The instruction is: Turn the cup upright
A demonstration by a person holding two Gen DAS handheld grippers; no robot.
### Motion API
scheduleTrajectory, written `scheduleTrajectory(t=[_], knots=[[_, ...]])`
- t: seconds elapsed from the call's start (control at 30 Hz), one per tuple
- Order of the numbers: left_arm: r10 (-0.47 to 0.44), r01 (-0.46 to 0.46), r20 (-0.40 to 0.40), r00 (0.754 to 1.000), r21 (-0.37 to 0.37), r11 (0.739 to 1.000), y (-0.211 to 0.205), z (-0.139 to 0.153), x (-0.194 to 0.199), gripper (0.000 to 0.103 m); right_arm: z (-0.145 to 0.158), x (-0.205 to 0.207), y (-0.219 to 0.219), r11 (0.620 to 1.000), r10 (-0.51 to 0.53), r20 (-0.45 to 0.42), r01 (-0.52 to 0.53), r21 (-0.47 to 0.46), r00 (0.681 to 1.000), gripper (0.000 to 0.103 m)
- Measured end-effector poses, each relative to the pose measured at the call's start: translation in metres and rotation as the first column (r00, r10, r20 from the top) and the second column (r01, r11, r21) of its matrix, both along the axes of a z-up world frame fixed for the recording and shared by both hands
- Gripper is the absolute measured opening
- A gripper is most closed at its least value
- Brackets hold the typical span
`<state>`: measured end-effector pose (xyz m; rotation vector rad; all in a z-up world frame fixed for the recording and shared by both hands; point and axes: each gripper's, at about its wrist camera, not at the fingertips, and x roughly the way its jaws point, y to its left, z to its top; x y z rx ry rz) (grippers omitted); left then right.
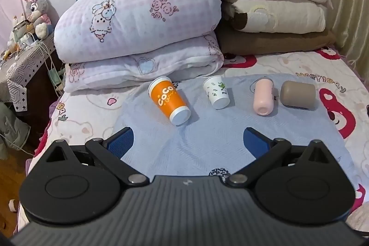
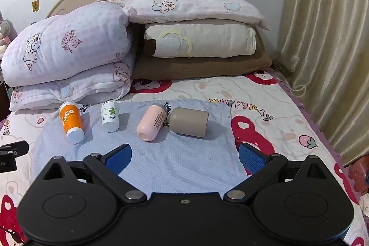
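Note:
Several cups lie on their sides on a light blue cloth [image 1: 184, 149] on the bed. From left to right they are an orange cup [image 1: 169, 100], a white cup with green prints [image 1: 216, 92], a pink cup [image 1: 263, 96] and a tan cup [image 1: 298, 95]. The right wrist view shows the same row: the orange cup [image 2: 71, 122], the white cup [image 2: 110, 117], the pink cup [image 2: 152, 122] and the tan cup [image 2: 190, 122]. My left gripper [image 1: 188, 141] is open and empty, short of the orange and white cups. My right gripper [image 2: 184, 159] is open and empty, short of the pink and tan cups.
Folded quilts [image 1: 138, 34] and stacked pillows [image 1: 272, 13] sit behind the cups against the headboard. A curtain [image 2: 327, 38] hangs at the right. A bedside table [image 1: 23, 61] with toys and cables stands left of the bed. The bed's edges lie to both sides.

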<state>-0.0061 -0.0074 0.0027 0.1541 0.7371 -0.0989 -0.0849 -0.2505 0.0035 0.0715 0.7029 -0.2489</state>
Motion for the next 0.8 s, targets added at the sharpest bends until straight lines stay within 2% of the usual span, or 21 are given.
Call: scheduleTrajectory(t=[0.17,0.43,0.8], knots=[[0.003,-0.003,-0.020,1.000,-0.022,1.000,0.006,-0.002,0.005,0.103,0.000,0.000,0.000,1.000,0.000,0.003,0.000,0.001,1.000,0.101],[-0.001,-0.002,-0.028,1.000,-0.113,0.994,0.015,-0.004,0.008,0.103,0.002,-0.002,-0.003,1.000,-0.013,0.013,0.013,0.003,1.000,0.101],[-0.002,0.000,-0.017,1.000,-0.102,0.995,0.014,-0.004,0.009,0.103,0.000,-0.001,-0.005,1.000,-0.012,0.007,0.012,0.005,1.000,0.101]])
